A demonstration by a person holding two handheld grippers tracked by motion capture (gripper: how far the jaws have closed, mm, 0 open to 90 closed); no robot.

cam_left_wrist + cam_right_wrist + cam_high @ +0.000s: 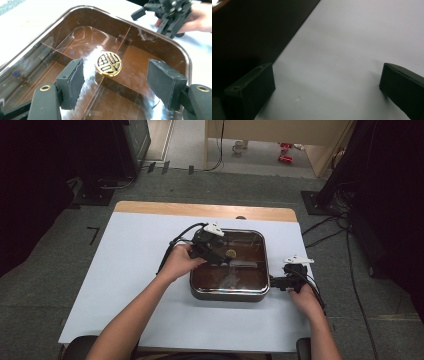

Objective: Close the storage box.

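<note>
Your left gripper (113, 82) stands half open, holding nothing; the gold knob (109, 63) sits just ahead between its jaws. Lift straight off the glass lid (75, 42); keep your right gripper (324, 95), open and empty, beside the pan (227, 294).

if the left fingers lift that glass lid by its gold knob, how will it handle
The glass lid looks rigid and probably heavy for its size, likely breakable if dropped. The gold knob is small, round and shiny, so it may slip between the fingers, and the lid could swing.
</note>
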